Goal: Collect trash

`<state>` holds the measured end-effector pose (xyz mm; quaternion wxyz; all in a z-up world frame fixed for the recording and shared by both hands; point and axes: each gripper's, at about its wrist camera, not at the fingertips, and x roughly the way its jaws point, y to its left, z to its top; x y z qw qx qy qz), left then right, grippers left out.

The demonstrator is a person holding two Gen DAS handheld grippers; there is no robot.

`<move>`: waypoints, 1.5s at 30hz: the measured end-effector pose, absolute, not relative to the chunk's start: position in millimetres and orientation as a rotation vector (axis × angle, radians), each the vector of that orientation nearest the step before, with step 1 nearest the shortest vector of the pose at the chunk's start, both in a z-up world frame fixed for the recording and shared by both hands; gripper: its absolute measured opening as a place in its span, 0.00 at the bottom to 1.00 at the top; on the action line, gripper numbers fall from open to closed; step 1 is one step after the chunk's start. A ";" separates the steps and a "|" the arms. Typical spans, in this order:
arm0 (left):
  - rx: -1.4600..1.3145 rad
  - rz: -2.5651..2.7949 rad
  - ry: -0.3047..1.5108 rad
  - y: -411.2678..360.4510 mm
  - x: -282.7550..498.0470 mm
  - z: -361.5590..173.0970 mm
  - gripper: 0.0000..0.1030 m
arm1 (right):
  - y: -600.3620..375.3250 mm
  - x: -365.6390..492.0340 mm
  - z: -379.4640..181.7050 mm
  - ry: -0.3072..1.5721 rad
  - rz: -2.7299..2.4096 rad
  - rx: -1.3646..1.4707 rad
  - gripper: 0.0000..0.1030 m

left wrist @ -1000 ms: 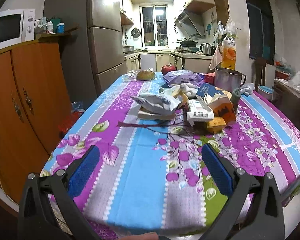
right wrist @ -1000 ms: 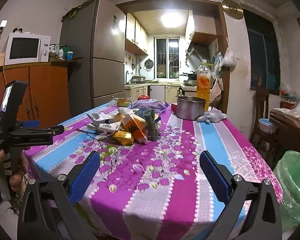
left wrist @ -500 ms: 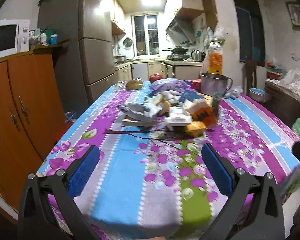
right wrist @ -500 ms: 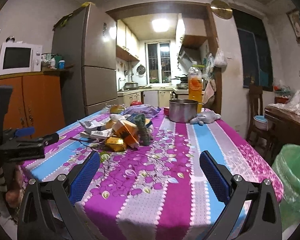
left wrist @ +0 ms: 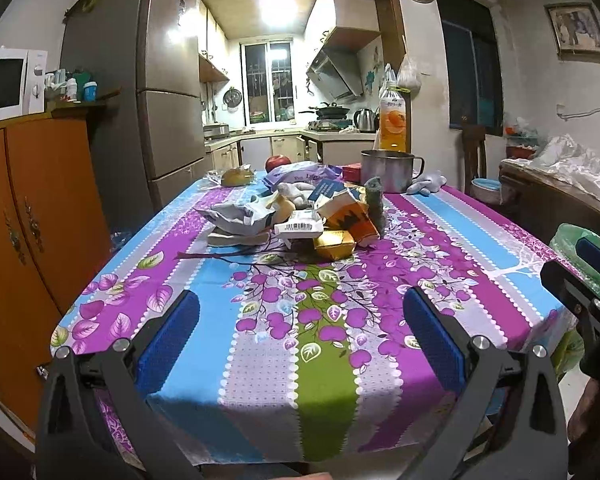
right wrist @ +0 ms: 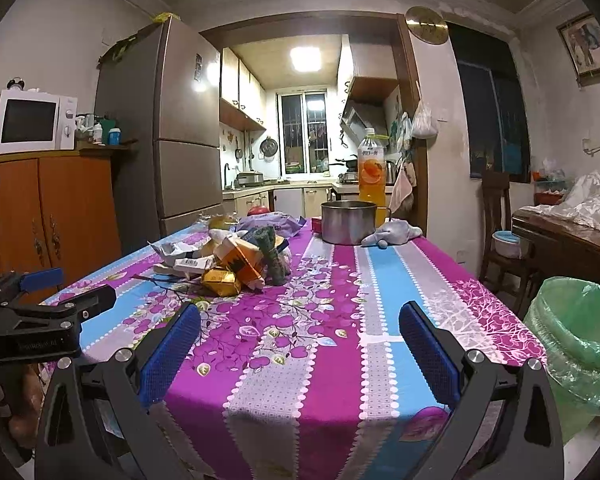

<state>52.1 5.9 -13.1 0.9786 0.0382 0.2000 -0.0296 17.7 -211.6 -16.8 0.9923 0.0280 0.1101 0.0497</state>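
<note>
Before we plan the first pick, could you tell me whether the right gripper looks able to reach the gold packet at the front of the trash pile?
Probably yes. The right gripper is open and empty, and only bare tablecloth lies between it and the gold packet, which sits at the pile's near edge.

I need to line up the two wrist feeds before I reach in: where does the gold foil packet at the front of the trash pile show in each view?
Left wrist: gold foil packet, above centre, at the pile's near edge, right of the white barcode box.
Right wrist: gold foil packet, left of centre, pile's near edge.
Shared landmark: the steel pot in front of the orange juice bottle.
</note>
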 end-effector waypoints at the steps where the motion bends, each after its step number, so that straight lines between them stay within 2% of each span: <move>1: 0.076 -0.060 0.402 6.2 51.5 -12.3 0.95 | -211.8 16.4 -15.7 0.219 0.098 0.057 0.96; 30: 0.077 -0.054 0.437 16.2 58.7 -11.8 0.95 | -204.0 15.9 -6.4 0.232 0.112 0.037 0.96; 33: 0.031 -0.055 0.508 38.8 92.0 -8.6 0.95 | -199.1 33.6 1.2 0.257 0.146 0.013 0.96; 39: -0.219 0.045 0.713 127.4 220.8 -6.5 0.95 | -189.2 89.2 11.4 0.297 0.206 -0.001 0.96; 42: -0.343 -0.005 0.777 145.0 265.5 -5.2 0.95 | -184.8 117.0 4.5 0.337 0.224 0.002 0.96; 45: -0.351 0.006 0.811 142.1 298.2 -6.3 0.95 | -183.8 140.4 -5.1 0.370 0.234 0.002 0.96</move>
